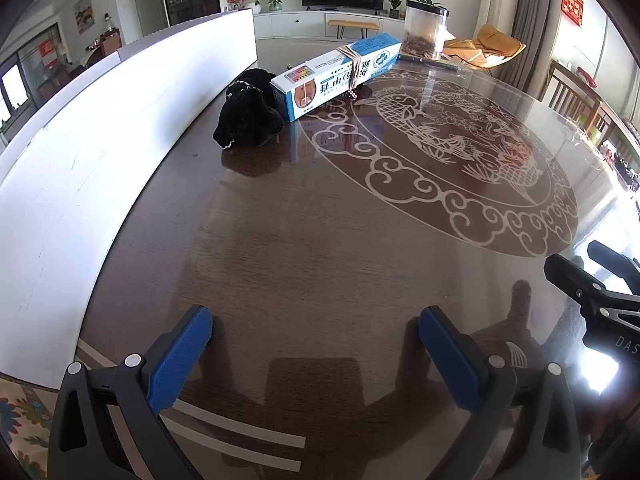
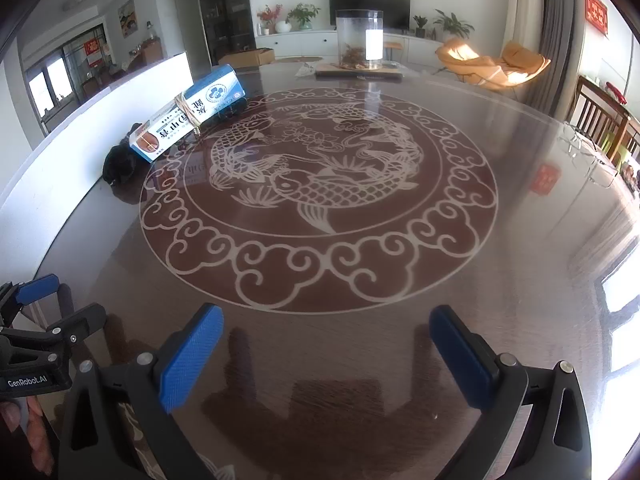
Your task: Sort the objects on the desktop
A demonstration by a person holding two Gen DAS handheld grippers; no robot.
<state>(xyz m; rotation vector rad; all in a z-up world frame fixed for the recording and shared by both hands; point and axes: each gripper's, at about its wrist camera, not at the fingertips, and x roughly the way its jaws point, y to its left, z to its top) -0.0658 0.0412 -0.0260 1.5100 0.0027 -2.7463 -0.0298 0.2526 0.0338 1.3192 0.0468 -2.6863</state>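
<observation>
Nearest, left gripper [image 1: 314,332]: blue pads spread wide, nothing between them, hovering low over bare glossy table [image 1: 320,264]. Right gripper [image 2: 326,336] likewise: jaws apart, empty, parked at the near edge of the fish-and-cloud inlay [image 2: 320,168].

Further in, toward the long white board [image 1: 120,120] on the left: black soft bundle [image 1: 250,110], cloth or a pouch, bead-like trim on top, sitting just beside the board. Probably limp and light; likely to sag and drape if pinched at one edge, so best gathered at the thick middle, clear of the beads.

Touching it, partly resting over it: blue-and-white carton [image 1: 336,70], long, one end propped up so it lies tilted. Rubber band [image 1: 354,66] around the mid-section, with a small dangling piece below it, too small to identify. Judged light and hollow; printed card likely slick and easy to crush. Safest hold across the narrow faces near the band, with gentle closing. Lifting it may disturb the bundle beneath.

Farthest: clear jar [image 2: 360,40] with brownish contents at the bottom, standing on a flat dark slab [image 2: 360,73]. Rigid, smooth-walled, likely too wide for an easy pinch; slippery if attempted.

Both task items well apart from either gripper.
</observation>
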